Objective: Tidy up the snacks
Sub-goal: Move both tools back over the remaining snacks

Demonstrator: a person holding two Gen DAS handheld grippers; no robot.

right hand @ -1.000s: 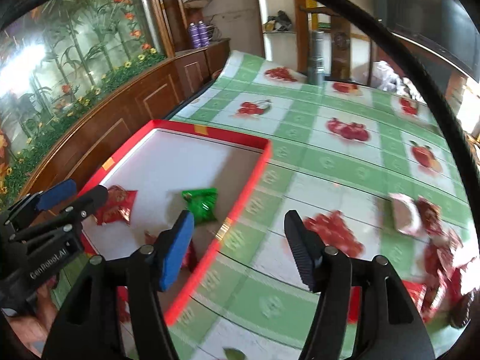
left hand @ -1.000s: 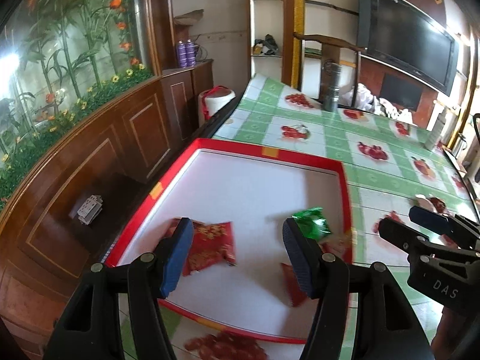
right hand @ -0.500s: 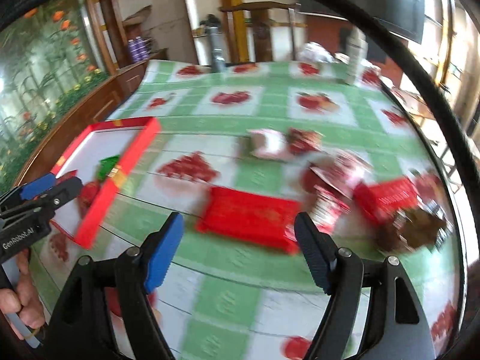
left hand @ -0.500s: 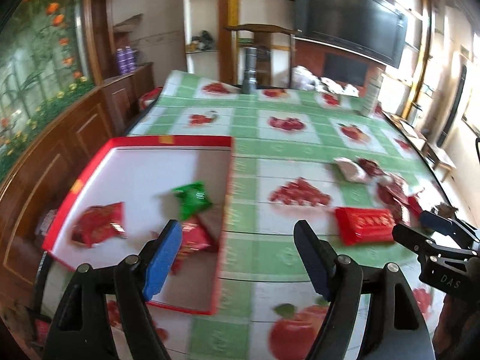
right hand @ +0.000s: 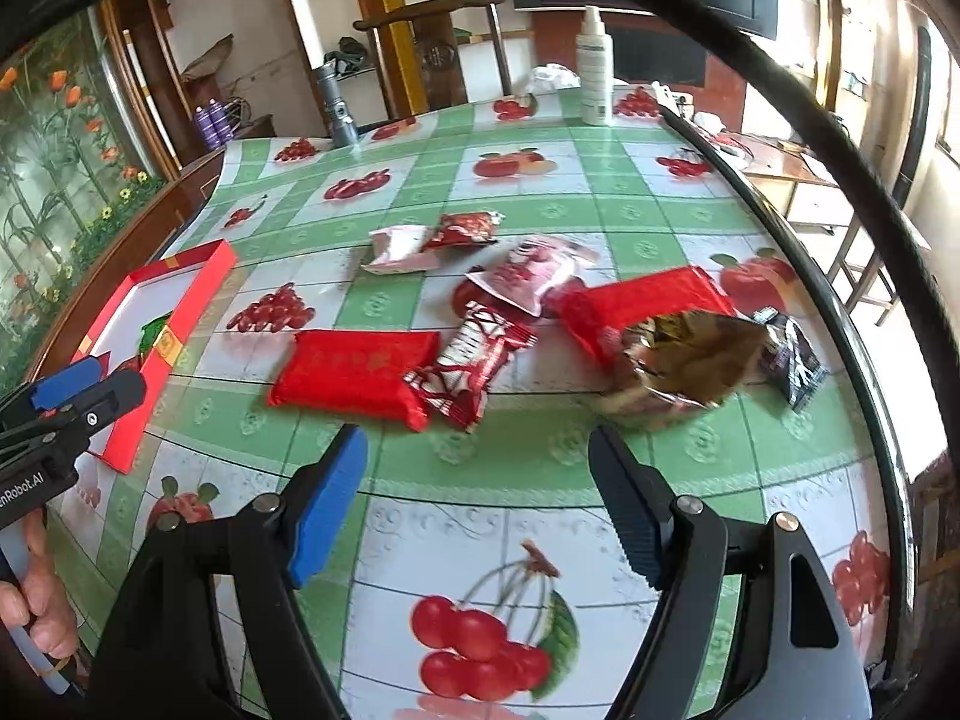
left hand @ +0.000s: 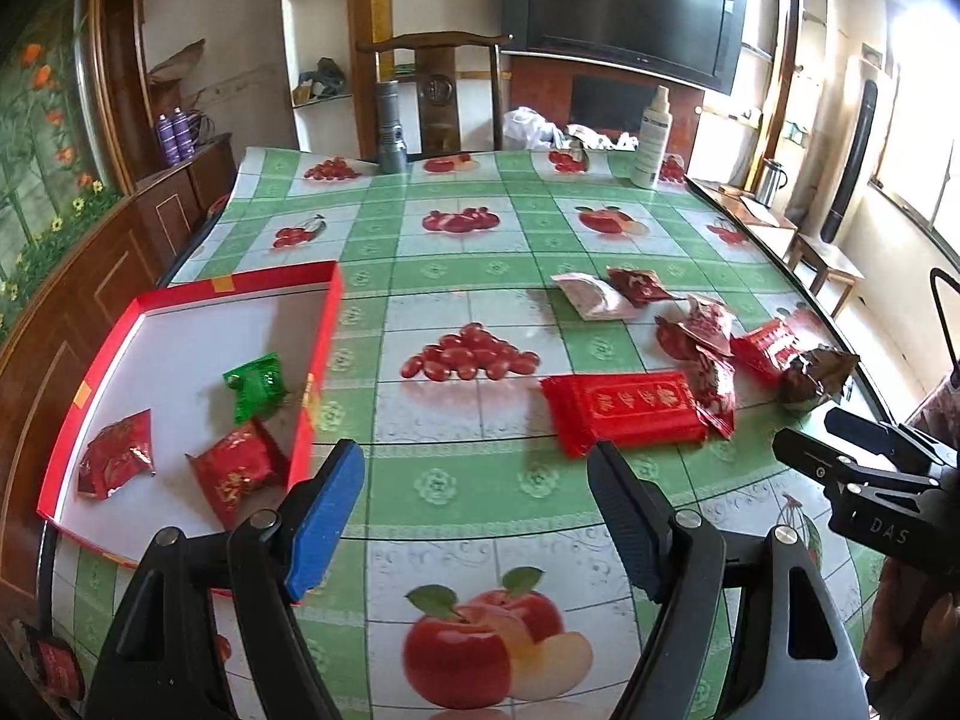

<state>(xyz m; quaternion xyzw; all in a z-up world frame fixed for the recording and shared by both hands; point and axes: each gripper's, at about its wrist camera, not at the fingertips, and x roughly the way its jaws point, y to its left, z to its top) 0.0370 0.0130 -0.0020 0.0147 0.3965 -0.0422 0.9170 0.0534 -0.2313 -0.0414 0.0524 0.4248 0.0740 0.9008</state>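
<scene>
At the left edge of the table (left hand: 480,300), a shallow red box (left hand: 327,336) holds three packets: a red one (left hand: 117,453) near its left wall, a second red one (left hand: 237,471) by its near right corner, and a green one (left hand: 258,381) just behind that. The left gripper (left hand: 477,510) hangs over bare tablecloth beside the box's near right corner, its jaws wide with nothing between them, having opened further in the last second. Right of centre lies a long flat red packet (left hand: 624,411), with a heap of loose snack packets (right hand: 510,312) touching and overlapping toward the right edge, among them a brown crinkled bag (right hand: 678,360). The right gripper (right hand: 477,504) hovers in front of that heap, also spread wide and empty after just opening further. A white spray bottle (right hand: 594,69) stands at the far edge.
</scene>
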